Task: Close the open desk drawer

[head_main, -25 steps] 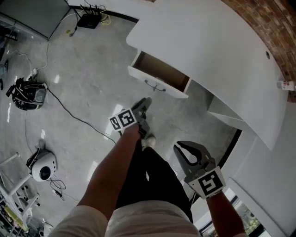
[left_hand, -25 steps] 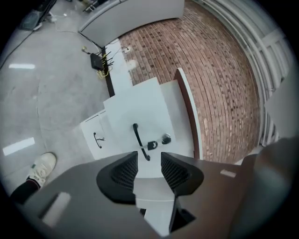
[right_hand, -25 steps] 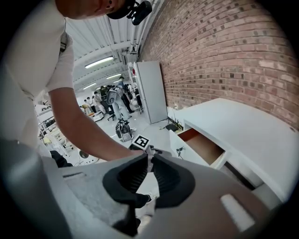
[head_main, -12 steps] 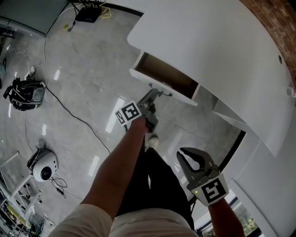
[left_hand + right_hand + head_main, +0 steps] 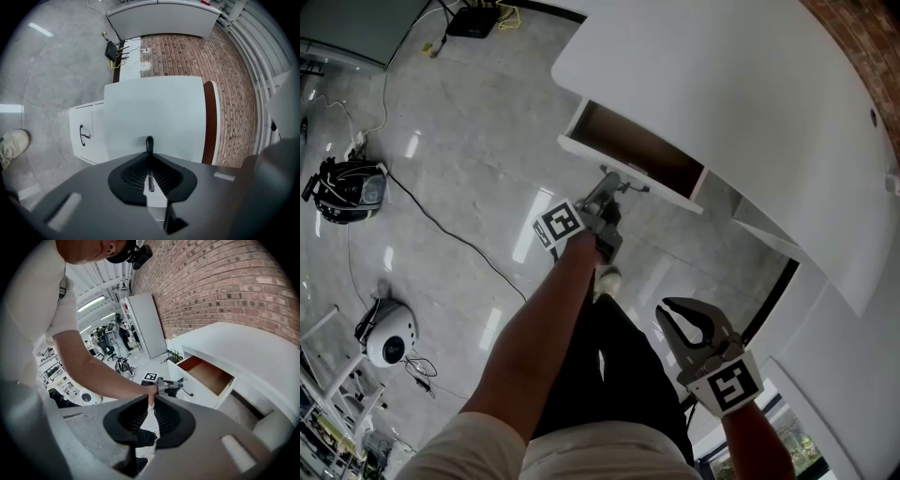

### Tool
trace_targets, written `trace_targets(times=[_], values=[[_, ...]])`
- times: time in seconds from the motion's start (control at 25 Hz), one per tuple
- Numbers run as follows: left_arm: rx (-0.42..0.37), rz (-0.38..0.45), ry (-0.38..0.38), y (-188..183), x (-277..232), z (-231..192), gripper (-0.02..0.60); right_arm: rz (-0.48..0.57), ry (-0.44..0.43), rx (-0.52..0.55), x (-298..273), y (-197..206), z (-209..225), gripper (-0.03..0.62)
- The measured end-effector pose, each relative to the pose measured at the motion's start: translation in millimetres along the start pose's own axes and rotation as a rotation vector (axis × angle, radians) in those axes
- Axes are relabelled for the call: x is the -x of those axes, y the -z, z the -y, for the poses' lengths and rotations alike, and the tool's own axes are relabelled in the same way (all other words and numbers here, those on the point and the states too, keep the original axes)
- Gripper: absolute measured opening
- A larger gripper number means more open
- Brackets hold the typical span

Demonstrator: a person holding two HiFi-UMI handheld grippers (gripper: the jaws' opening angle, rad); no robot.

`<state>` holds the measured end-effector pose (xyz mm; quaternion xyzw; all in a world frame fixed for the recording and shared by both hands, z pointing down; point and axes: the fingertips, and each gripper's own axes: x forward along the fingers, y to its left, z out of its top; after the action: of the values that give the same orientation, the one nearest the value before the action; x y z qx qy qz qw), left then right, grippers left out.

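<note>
No legible text, label, brand, number or sign is found in any view. The marker cubes on the left tongs [image 5: 614,184] and right tongs [image 5: 682,309] bear only black-and-white square patterns, no characters.

Tabletop [image 5: 741,84]: smooth white, painted or laminate look, with a soft sheen. The drawer [image 5: 637,150] has the same smooth white on its front, a matt brown wood-look board inside, and a thin dark handle [image 5: 625,182] that looks like metal. Floor [image 5: 459,159]: mottled grey stone or concrete look, polished glossy, streaked with light reflections; wall [image 5: 225,282] rough red-brown brick with paler mortar joints; right claw [image 5: 151,401] matt dark grey plastic, pads [image 5: 166,416] finely ribbed and black; trousers [image 5: 609,366] matt black cloth.
</note>
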<state>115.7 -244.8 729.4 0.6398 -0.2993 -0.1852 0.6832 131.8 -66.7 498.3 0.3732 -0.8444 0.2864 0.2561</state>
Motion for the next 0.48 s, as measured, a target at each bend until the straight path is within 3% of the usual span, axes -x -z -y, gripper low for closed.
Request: trace_targets(times=[0.48], values=[[0.021, 0.017, 0.037, -6.7, -7.4, 4.6, 0.023, -0.028, -0.016, -0.017, -9.7, 5.6, 7.6, 0.028]])
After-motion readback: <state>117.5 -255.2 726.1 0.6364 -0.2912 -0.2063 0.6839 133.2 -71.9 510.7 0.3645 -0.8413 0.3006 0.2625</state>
